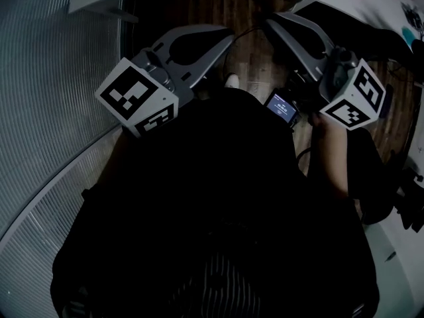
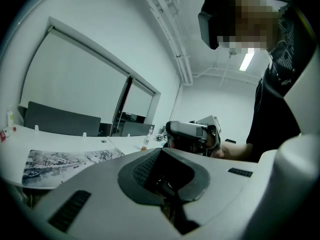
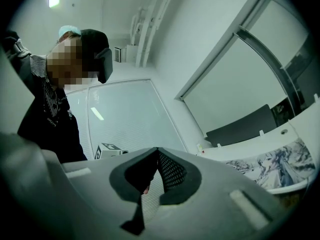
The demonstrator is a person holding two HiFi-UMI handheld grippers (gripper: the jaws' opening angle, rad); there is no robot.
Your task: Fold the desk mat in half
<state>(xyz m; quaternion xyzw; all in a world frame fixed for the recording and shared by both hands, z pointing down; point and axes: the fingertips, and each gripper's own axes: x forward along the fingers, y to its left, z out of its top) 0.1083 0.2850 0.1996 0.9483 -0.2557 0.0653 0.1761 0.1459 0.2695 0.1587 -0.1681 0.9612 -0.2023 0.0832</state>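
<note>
left tongs (image 2: pixel 161 150): pressed together, nothing in them
right tongs (image 3: pixel 156 149): pressed together, empty
floor (image 1: pixel 246 10): dark wood planks, under both tongs
ribbed glass wall (image 1: pixel 46 78): just beside left tongs, outer side
counter (image 2: pixel 65 136): white, curved, well beyond the tongs
desk mat (image 2: pixel 65 161): flat on counter, printed side up, not folded; far left of left tongs, far right of right tongs, touching neither
bottle (image 2: pixel 146 142): small, upright, past the mat
room: white walls, large framed window panel (image 2: pixel 75 79), ceiling pipes, strip light (image 2: pixel 246 61)

Black top, grey tongs
Black short-sleeved top (image 1: pixel 218 191); left tongs (image 1: pixel 224 42) and right tongs (image 1: pixel 273 24) grey, each bearing a black-and-white marker cube (image 1: pixel 136 98).
</note>
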